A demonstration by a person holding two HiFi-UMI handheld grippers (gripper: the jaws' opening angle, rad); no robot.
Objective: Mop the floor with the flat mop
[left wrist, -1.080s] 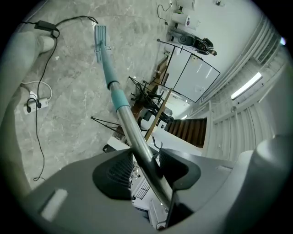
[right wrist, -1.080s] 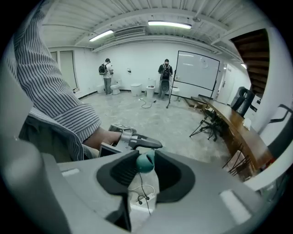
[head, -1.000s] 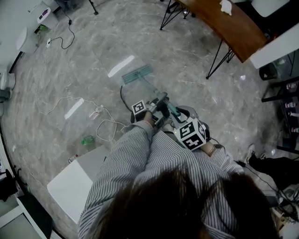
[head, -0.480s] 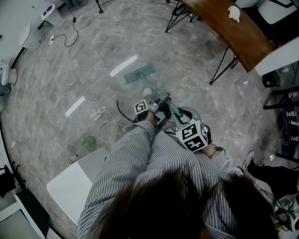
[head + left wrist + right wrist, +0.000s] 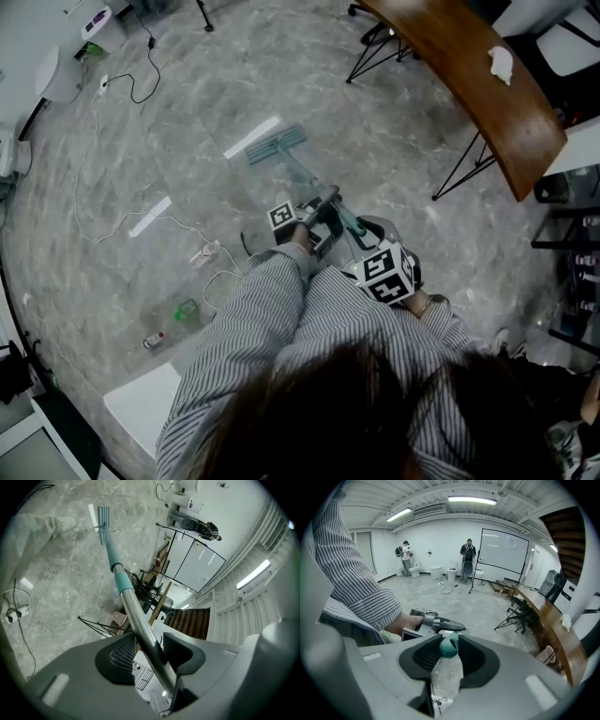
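The flat mop's teal head [image 5: 277, 145] lies flat on the grey marble floor ahead of me. Its pole [image 5: 323, 202] slopes back to my hands. My left gripper [image 5: 317, 220] is shut on the pole low down; in the left gripper view the metal pole [image 5: 140, 625] passes between the jaws and runs out to the mop head [image 5: 103, 517]. My right gripper [image 5: 375, 258] is shut on the top of the handle, whose teal end cap [image 5: 449, 646] sits pinched between the pads. The left gripper [image 5: 436, 623] shows just beyond it.
White cables [image 5: 131, 220], a power strip [image 5: 206, 253] and a green bottle [image 5: 186, 309] lie on the floor at my left, near a white box [image 5: 141, 403]. A curved wooden desk [image 5: 478, 84] on black legs stands at the right. Two people [image 5: 468, 555] stand far off.
The mop head has slid forward over the floor, away from the power strip. I have moved forward with it; the white box and bottle have dropped back. Both grips are unchanged.
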